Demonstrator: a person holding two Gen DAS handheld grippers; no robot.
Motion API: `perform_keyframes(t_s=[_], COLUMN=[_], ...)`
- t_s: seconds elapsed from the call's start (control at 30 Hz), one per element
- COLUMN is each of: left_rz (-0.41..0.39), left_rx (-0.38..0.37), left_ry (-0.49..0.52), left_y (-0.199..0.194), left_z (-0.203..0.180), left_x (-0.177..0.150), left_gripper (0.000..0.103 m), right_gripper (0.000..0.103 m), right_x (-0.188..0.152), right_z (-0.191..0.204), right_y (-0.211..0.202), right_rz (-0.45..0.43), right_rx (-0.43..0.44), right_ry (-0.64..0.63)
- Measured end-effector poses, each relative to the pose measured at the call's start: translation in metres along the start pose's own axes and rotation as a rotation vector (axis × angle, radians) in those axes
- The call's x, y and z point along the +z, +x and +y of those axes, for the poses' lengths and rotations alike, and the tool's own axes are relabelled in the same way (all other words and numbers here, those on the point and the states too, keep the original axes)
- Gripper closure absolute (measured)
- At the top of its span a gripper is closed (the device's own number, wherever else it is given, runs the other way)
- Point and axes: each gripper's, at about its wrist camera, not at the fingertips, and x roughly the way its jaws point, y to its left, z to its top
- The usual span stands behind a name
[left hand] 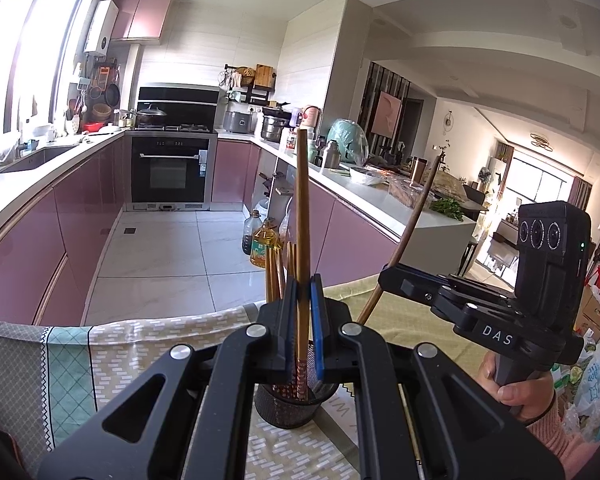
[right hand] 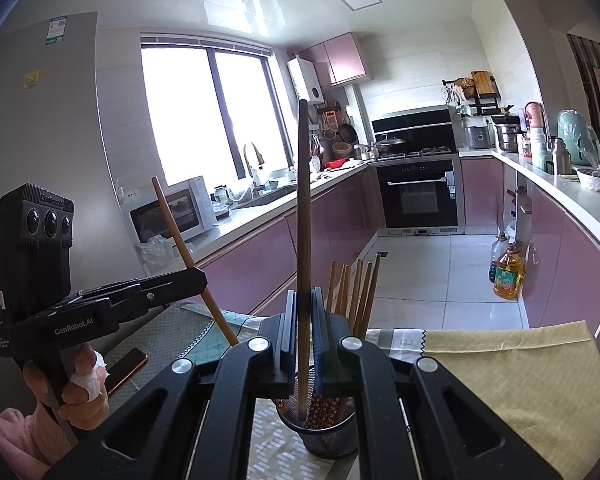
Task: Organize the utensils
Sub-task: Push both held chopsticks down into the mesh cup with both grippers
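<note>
In the left wrist view my left gripper (left hand: 303, 285) is shut on a light wooden chopstick (left hand: 302, 200). It stands upright, its patterned lower end inside the black mesh cup (left hand: 292, 412). Several more chopsticks (left hand: 278, 274) lean in that cup. To the right, a hand holds my right gripper (left hand: 386, 276), shut on a darker chopstick (left hand: 414, 220) that tilts right. In the right wrist view the right gripper (right hand: 303, 300) grips this dark chopstick (right hand: 303, 200) upright, its tip down in the mesh cup (right hand: 328, 440) beside several chopsticks (right hand: 356, 288). The left gripper (right hand: 200, 276) and its chopstick (right hand: 180, 236) show at left.
The cup stands on a patterned tablecloth (left hand: 140, 360) (right hand: 520, 380) near the table's far edge. A phone (right hand: 126, 368) lies on the table at left. Oil bottles (left hand: 262, 246) (right hand: 508, 276) stand on the kitchen floor beyond. Pink counters line both sides.
</note>
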Motion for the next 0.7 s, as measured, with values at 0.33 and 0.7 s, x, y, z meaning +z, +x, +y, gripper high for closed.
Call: perform_keyframes(t_s=[0.33,0.7], left_rz=[0.028,0.062], left_rx=[0.008,0.011], left_ry=[-0.008,-0.02], left_y=[0.009,0.014], left_z=[-0.004,-0.002], left_x=[0.0,0.004], left_gripper=[0.096,0.096], right_gripper=[0.097,0.097], right_x=[0.0,-0.003], right_z=[0.0,-0.008], right_y=[0.013,0.023], right_rz=[0.023,0.053], right_rx=[-0.013,-0.021], right_ry=[0.011,0.026])
